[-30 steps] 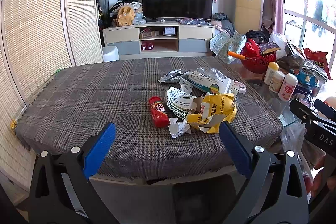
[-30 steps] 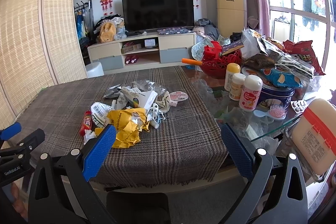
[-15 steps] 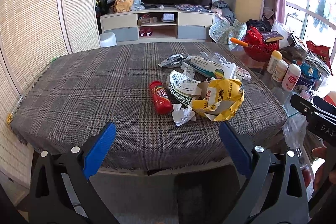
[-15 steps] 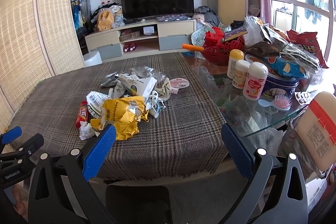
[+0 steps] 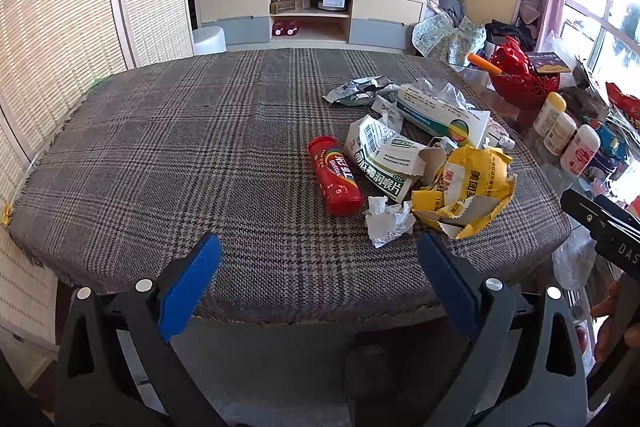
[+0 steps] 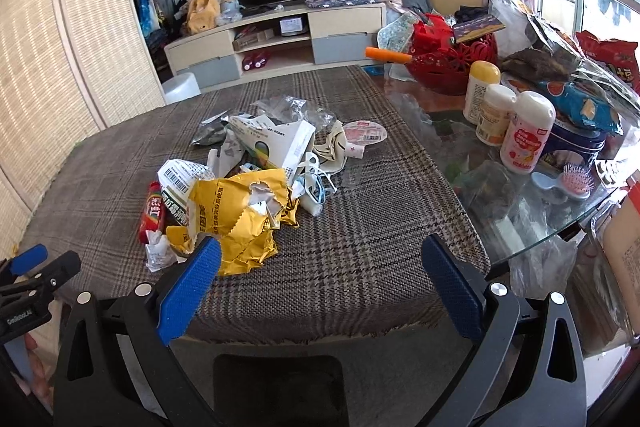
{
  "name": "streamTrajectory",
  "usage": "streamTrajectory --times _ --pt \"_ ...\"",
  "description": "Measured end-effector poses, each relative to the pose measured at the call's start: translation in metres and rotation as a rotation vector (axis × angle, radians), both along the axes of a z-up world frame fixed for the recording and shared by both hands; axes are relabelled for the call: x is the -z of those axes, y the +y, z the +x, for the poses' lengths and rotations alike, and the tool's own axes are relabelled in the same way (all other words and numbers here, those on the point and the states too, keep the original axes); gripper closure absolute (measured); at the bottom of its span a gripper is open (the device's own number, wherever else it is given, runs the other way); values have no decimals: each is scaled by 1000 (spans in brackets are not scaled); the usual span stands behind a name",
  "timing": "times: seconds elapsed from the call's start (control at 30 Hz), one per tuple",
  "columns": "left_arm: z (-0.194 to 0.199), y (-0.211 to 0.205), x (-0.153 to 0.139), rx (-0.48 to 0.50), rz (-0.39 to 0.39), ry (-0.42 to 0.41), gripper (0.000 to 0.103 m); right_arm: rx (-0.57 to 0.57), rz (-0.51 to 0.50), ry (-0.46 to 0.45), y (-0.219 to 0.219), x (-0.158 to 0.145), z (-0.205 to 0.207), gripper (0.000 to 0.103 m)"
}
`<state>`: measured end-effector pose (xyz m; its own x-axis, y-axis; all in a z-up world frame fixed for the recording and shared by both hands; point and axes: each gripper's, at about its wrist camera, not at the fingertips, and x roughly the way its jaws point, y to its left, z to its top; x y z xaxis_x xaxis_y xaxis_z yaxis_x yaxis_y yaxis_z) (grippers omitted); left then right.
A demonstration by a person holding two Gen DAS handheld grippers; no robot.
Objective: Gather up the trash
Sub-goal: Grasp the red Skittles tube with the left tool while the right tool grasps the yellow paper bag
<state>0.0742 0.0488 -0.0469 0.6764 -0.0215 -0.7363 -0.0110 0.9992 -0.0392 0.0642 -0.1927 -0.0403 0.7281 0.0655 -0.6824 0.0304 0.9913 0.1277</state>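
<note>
Two grippers were in your hands, and both were found with jaws spread wide and nothing between them. Your left gripper [image 5: 318, 263] hung over the near edge of the plaid tablecloth [image 5: 180, 147]; your right gripper [image 6: 320, 267] hung over the same edge further to your right.

The trash lay in one loose pile on the cloth. From your left gripper's camera it sat at about 1 o'clock. The red candy tube [image 5: 335, 175] lay on its side at the pile's 9 o'clock edge, just beside the torn white barcode carton [image 5: 380, 157]. A crumpled white paper scrap [image 5: 388, 221] lay nearest you, touching the torn yellow wrapper [image 5: 468, 187] at its 3 o'clock. A white medicine box [image 5: 440, 117] lay at the pile's 12 o'clock, with a silver foil wrapper [image 5: 354, 89] beyond it.

From your right gripper's camera the pile sat at about 11 o'clock, and the yellow wrapper [image 6: 236, 219] lay just beyond the left fingertip. A round pink-printed lid [image 6: 365, 131] rested at the pile's 2 o'clock edge.

Three white bottles [image 6: 506, 119] stood on the glass table [image 6: 520, 211] at 2 o'clock, well apart from the pile.
</note>
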Motion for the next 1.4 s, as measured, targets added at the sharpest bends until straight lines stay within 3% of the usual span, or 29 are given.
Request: streamTrajectory --times 0.07,0.17,0.27,0.43,0.57,0.67,0.77,0.83,0.87,0.9,1.1,1.2,1.4 --pt "11 3 2 -6 -7 18 9 -18 26 10 3 0 7 5" --pt "27 7 2 9 -29 42 10 -45 69 41 9 1 21 18" --pt "40 6 0 22 2 48 10 -81 75 68 22 2 34 23" --pt "64 4 -7 43 28 57 14 -140 69 101 47 8 55 23" --pt "79 7 -2 59 1 83 14 -152 17 136 61 21 66 22" --pt "89 8 7 72 -28 109 14 -142 -18 166 65 36 72 13" --pt "99 7 19 80 -44 135 14 -158 7 182 65 48 77 12" --pt "106 4 26 88 -56 154 14 -163 36 179 62 49 78 19" --pt "109 4 30 90 -63 163 14 -172 49 177 62 49 79 29" --pt "113 3 34 90 -67 172 14 -189 69 177 61 49 79 32" --pt "130 6 53 64 -86 192 15 -237 55 157 64 48 81 40" --pt "136 5 62 65 -91 221 28 -235 75 152 58 46 83 48" --pt "145 2 74 77 -133 255 68 -232 76 127 49 40 82 51"
